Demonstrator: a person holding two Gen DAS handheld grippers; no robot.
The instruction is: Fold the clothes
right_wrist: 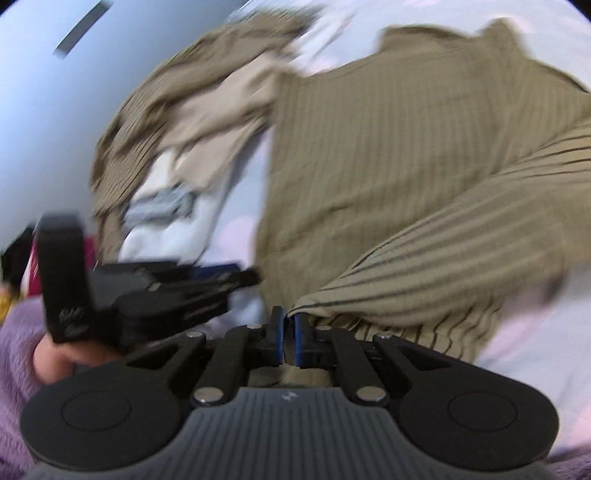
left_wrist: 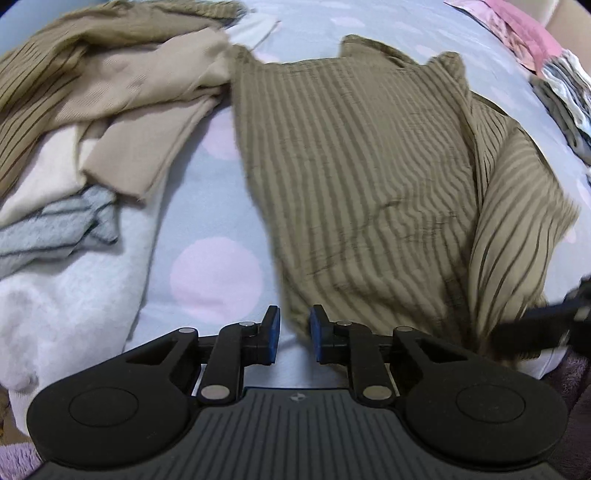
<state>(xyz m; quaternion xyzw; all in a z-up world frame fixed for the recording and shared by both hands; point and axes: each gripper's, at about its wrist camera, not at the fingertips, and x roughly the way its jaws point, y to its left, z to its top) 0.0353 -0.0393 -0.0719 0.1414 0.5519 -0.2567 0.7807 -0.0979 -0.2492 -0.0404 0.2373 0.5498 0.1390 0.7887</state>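
Observation:
An olive striped shirt (left_wrist: 354, 162) lies spread on the blue bedsheet with pink dots (left_wrist: 218, 280). Its right side is folded up over the body (left_wrist: 517, 206). My left gripper (left_wrist: 294, 334) is open and empty, just at the shirt's near left hem corner. My right gripper (right_wrist: 290, 338) is shut on the shirt's edge (right_wrist: 424, 266) and holds that fold lifted. The right view is blurred by motion. The left gripper shows in the right view (right_wrist: 166, 291), and the right gripper shows at the right edge of the left view (left_wrist: 546, 321).
A heap of unfolded clothes (left_wrist: 110, 96) lies at the left: beige, white and grey pieces over a white fleece (left_wrist: 70, 288). Folded clothes (left_wrist: 565, 96) and a pink item (left_wrist: 524, 33) lie at the far right. A purple blanket (right_wrist: 14, 350) lies near me.

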